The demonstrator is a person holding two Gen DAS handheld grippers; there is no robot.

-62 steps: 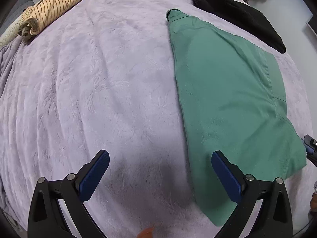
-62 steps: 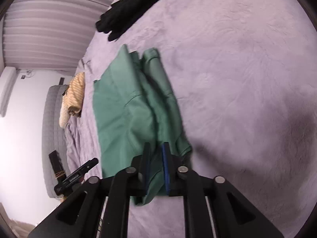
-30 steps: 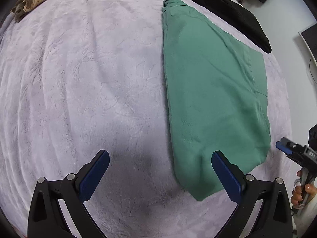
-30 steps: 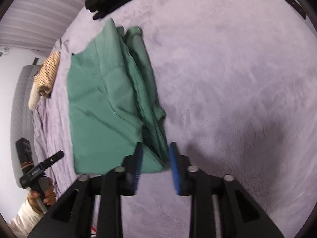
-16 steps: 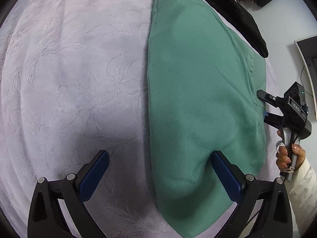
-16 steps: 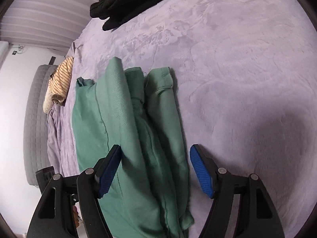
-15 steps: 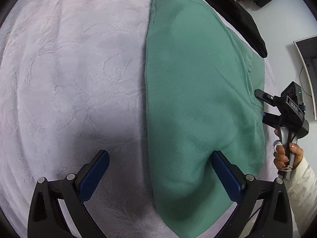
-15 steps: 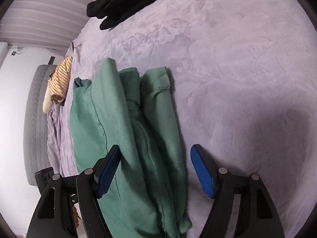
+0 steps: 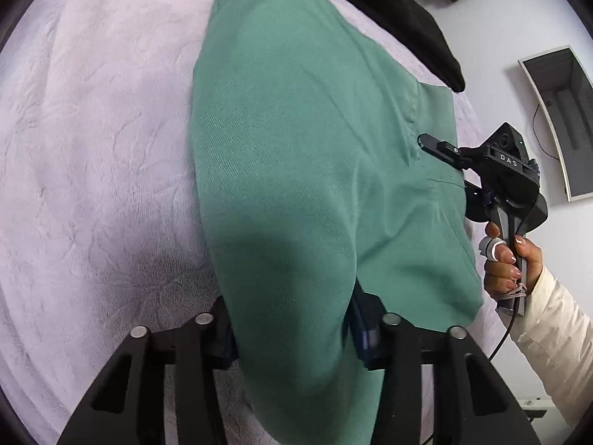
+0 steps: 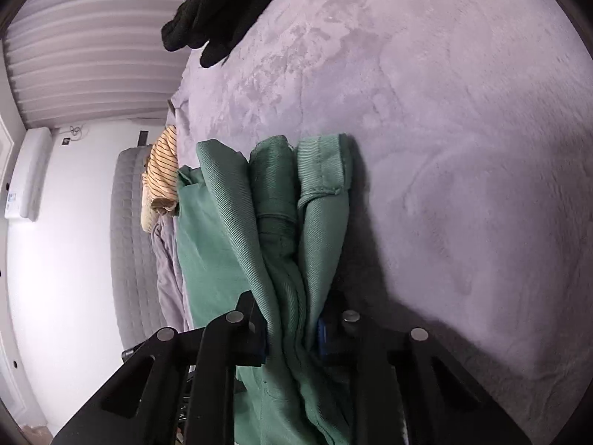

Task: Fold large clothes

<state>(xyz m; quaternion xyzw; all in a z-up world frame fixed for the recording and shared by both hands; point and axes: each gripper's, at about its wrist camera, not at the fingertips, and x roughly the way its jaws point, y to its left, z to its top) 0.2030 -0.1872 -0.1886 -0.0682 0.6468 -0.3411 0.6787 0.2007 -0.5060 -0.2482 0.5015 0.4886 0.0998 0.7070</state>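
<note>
Pinching green garment (image 9: 315, 155) edges, open blanket (image 9: 92, 129) leftward

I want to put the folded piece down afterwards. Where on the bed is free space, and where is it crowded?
Free: the wide lavender blanket beside the green garment, on its side away from the black garment. Crowded: the strip between those two, which nearly touch, and the far corner by the striped garment.

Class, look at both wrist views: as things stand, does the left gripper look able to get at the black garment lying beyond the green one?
Probably not. The left gripper is shut on the near end of the green garment, whose whole length lies between it and the black garment. It would have to let go first.
</note>
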